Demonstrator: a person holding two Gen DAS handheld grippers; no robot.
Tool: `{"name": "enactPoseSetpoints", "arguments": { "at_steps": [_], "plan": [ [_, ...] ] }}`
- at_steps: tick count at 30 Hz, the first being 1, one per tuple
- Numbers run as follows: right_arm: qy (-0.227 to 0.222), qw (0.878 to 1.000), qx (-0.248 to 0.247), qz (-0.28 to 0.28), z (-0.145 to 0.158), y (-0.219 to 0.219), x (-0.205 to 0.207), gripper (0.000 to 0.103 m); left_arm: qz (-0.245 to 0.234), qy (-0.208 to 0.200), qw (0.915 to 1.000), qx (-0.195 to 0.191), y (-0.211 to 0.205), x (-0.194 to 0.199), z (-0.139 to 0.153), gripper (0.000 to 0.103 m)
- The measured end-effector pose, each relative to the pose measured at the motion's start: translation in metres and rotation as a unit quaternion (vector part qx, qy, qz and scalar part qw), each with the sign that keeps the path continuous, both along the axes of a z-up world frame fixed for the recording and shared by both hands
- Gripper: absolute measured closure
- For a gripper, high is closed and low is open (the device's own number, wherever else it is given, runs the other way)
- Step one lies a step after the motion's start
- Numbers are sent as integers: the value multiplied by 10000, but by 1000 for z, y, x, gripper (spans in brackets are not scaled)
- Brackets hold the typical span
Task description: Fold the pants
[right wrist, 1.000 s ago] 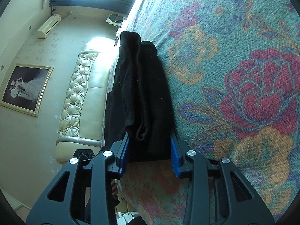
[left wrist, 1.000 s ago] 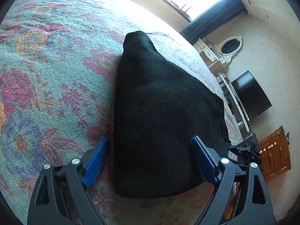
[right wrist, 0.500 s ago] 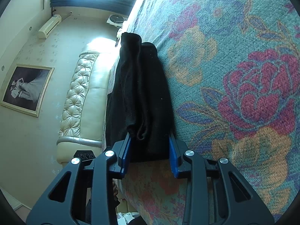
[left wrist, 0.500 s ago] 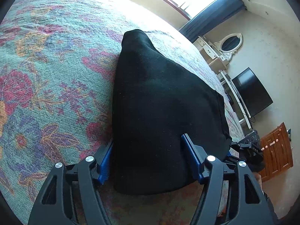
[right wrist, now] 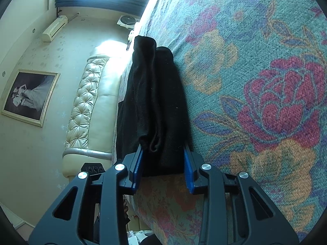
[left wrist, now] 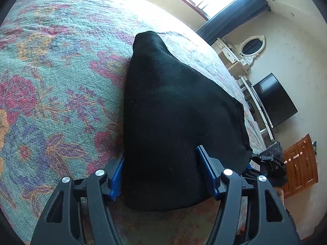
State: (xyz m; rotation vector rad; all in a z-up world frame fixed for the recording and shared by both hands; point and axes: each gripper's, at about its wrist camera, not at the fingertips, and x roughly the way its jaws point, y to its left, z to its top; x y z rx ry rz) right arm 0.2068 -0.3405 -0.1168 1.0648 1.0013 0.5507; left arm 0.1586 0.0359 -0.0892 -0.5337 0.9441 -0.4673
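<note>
Lying lengthwise across the flowered bedspread (left wrist: 51, 81), the black pants (left wrist: 173, 112) are seen folded into a long narrow bundle, its near end taken at both corners so that the whole end can be lifted evenly.

On the left side, the left gripper (left wrist: 161, 169) is set about the wider part of the near edge. Its jaws have just been closing and now stand at a middling width, with the blue pads (left wrist: 206, 167) against the cloth on either side; the thick stack of layers is what keeps them that far apart, so it is judged a grip on the bundle, not a bare straddle. The gripper is angled downward, which lets the lower pad slide in at the bedspread beneath the fabric.

Further right, the other handheld tool can be made out past the edge of the cloth, near a wooden cabinet (left wrist: 300, 163) and a dark television (left wrist: 273, 100).

On the right side, the right gripper (right wrist: 163, 165) is closed fairly narrow on the slimmer corner of the pants (right wrist: 157, 106), where a rolled hem hangs between the pads. The padded headboard (right wrist: 90, 102) lies beyond. Both corners being held alike, the next fold is judged to be the carrying of this end over toward the far end.
</note>
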Motion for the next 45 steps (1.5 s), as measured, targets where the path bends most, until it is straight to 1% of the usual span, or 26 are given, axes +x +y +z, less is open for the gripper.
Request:
{"name": "enactPoseSetpoints", "arguments": {
  "at_steps": [2, 5, 13, 19, 31, 45],
  "plan": [
    [0, 10000, 39, 9, -2, -1, 1, 70, -27, -24, 10000, -39, 2, 0, -3, 40],
    [-27, 10000, -31, 6, 0, -1, 1, 70, -32, -45, 9999, -93, 5, -1, -3, 43],
    [-44, 10000, 23, -17, 2, -5, -4, 71, -29, 24, 9998, -193, 11, -1, 3, 47],
    [-52, 10000, 65, -5, -1, -9, -4, 71, -47, 46, 9996, -260, 13, 1, -1, 47],
    [-54, 9999, 127, -87, -2, -3, -12, 71, -119, 51, 9995, -289, 20, 8, -2, 47],
    [-12, 9998, 209, -28, -11, -14, -6, 71, -92, 48, 9995, -295, 19, 8, -1, 47]
  ]
}}
